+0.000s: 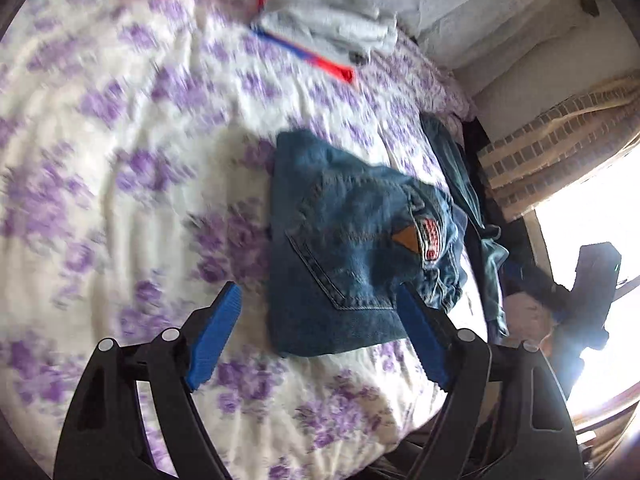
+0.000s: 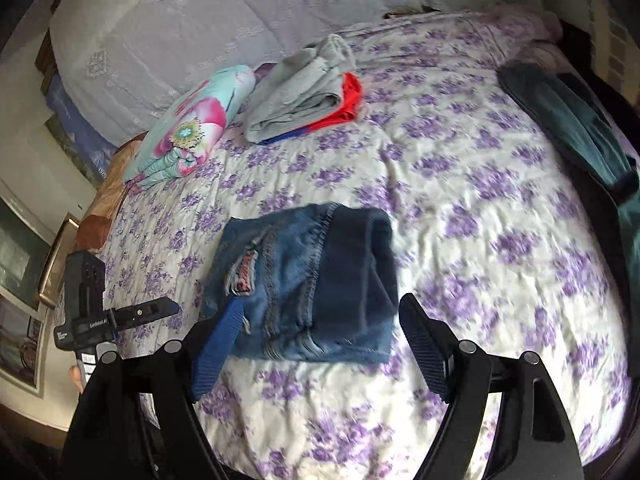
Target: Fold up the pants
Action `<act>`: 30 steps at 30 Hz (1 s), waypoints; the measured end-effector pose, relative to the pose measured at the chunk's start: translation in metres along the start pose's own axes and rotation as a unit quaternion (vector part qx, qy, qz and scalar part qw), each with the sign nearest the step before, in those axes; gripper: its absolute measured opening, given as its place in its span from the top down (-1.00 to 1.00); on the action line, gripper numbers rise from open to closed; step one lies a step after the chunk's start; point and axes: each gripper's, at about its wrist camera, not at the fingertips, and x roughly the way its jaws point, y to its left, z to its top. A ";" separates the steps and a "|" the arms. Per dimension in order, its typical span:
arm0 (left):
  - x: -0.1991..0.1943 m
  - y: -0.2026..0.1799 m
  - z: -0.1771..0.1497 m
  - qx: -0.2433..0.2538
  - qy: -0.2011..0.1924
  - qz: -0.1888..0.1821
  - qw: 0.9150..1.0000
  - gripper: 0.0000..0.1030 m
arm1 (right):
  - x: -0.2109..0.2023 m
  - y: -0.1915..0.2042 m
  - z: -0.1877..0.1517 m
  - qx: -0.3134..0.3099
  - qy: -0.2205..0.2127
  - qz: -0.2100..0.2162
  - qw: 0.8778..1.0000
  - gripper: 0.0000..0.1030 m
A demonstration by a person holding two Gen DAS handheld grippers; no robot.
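Note:
A pair of blue jeans [image 1: 352, 248] lies folded into a compact bundle on the purple-flowered bedspread [image 1: 120, 160]. The back pocket and a brand patch face up. My left gripper [image 1: 320, 300] is open and empty, held just above the bundle's near edge. In the right wrist view the same folded jeans [image 2: 312, 280] lie in front of my right gripper [image 2: 320, 312], which is open and empty over the near edge. The left gripper's body [image 2: 86, 304] shows at the left of that view.
A folded stack of grey, red and blue clothes [image 2: 304, 92] lies farther back on the bed, next to a floral pillow [image 2: 192, 124]. More denim and dark clothes [image 2: 576, 128] lie along the right edge of the bed. A bright window [image 1: 592, 264] is at the right.

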 end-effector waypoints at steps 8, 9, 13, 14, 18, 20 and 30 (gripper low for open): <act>0.079 0.012 0.023 -0.038 0.083 -0.050 0.995 -0.70 | -0.029 -0.042 -0.043 0.053 -0.030 -0.003 0.998 -0.57; 0.081 0.008 0.028 -0.030 0.078 -0.053 0.995 -0.71 | -0.027 -0.044 -0.043 0.058 -0.028 -0.004 0.998 -0.57; 0.085 -0.001 0.036 -0.004 0.069 -0.054 0.996 -0.72 | -0.012 -0.046 -0.036 0.075 -0.020 0.009 0.997 -0.58; 0.084 0.001 0.036 -0.001 0.067 -0.061 0.996 -0.72 | -0.007 -0.045 -0.034 0.080 -0.017 0.016 0.997 -0.58; 0.081 0.014 0.031 0.002 0.058 -0.093 0.994 -0.72 | 0.032 -0.040 -0.018 0.097 0.015 0.032 0.995 -0.58; 0.079 0.014 0.030 0.010 0.056 -0.096 0.994 -0.72 | 0.049 -0.037 -0.011 0.100 0.029 0.030 0.994 -0.58; 0.082 0.003 0.026 0.043 0.041 -0.070 0.996 -0.73 | 0.138 -0.052 -0.016 0.166 0.143 0.111 0.969 -0.83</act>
